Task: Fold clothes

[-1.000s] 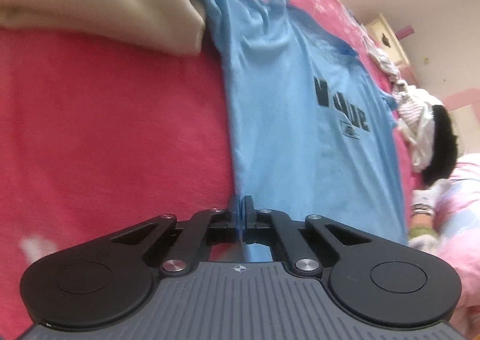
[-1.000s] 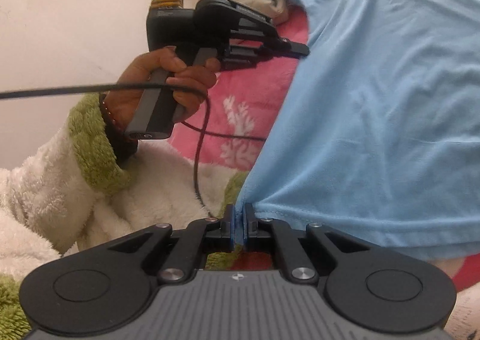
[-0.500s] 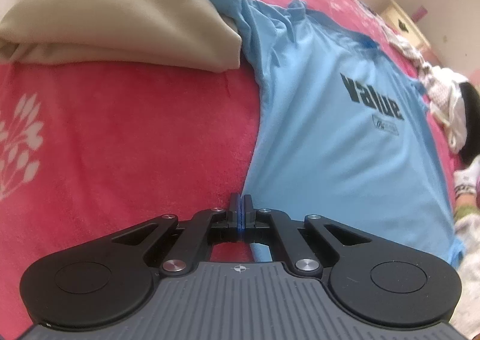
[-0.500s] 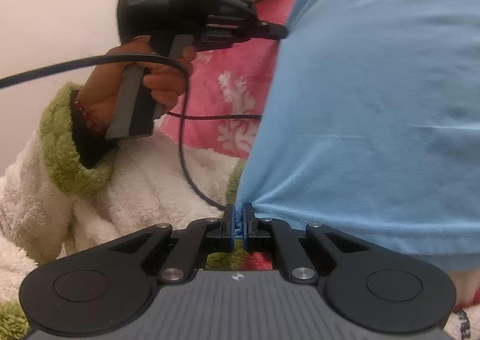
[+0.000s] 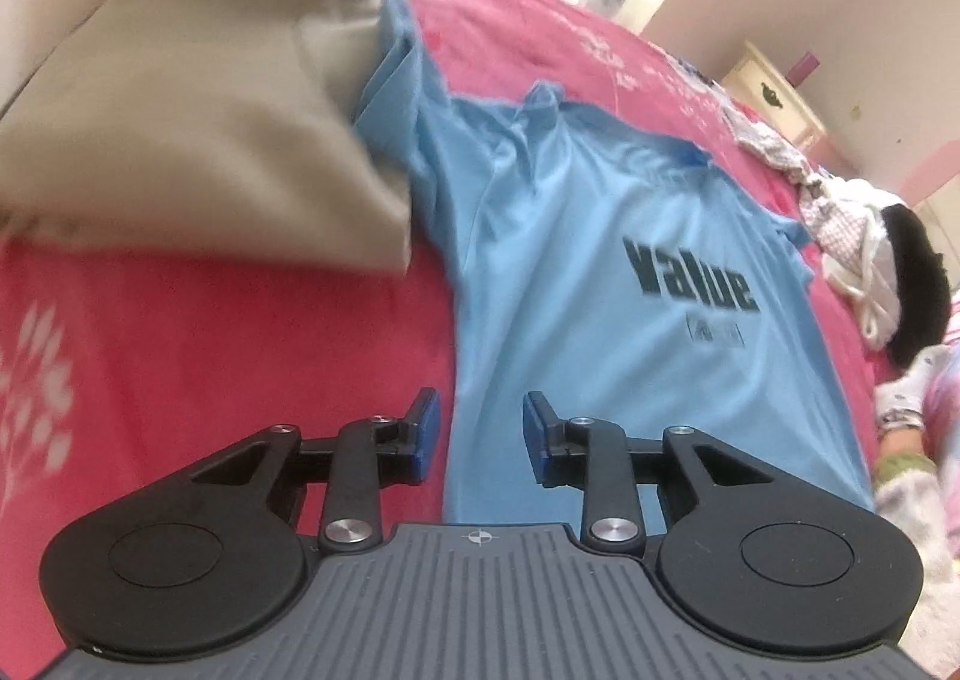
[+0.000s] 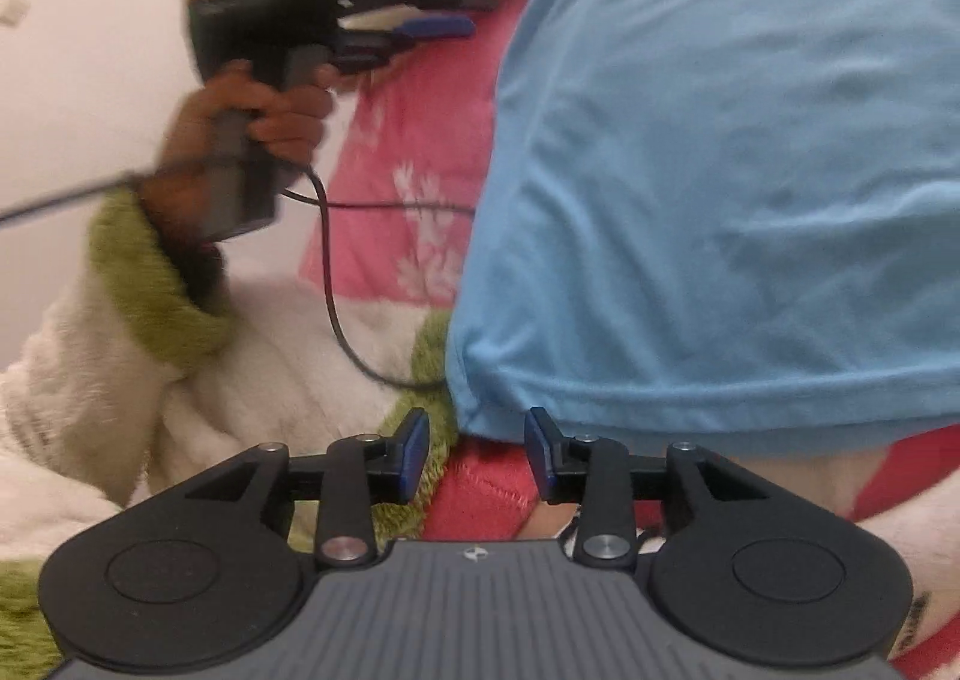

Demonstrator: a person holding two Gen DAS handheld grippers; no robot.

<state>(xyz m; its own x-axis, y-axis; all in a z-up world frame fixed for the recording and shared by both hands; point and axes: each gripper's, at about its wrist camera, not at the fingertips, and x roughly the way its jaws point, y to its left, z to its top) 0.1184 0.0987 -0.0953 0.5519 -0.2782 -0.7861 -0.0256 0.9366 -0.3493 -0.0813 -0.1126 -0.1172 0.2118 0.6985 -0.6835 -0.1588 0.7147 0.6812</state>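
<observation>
shirt (image 5: 600,284): smooth blue knit, flat at centre | blanket (image 5: 210,356): fuzzy pink | left gripper (image 5: 480,434): jaws opening, released | right gripper (image 6: 477,449): jaws opening, released, hem below

Both wrist views look down closely, sharing the blue shirt (image 5: 600,284).

One blue T-shirt (image 5: 576,284), spread flat on one pink blanket (image 5: 210,356). One beige cushion (image 5: 180,128) at the blanket's far left corner. Two grippers: left (image 5: 480,434), right (image 6: 477,452), two blue pads each. One hand (image 6: 240,140) visible, on the left gripper's handle; one cable (image 6: 330,284) trailing from it. One green-cuffed white sleeve (image 6: 138,284). One heap of mixed laundry (image 5: 840,212) at the blanket's far right edge, pieces too tangled to count. One cream cabinet (image 5: 774,92) beyond it.
</observation>
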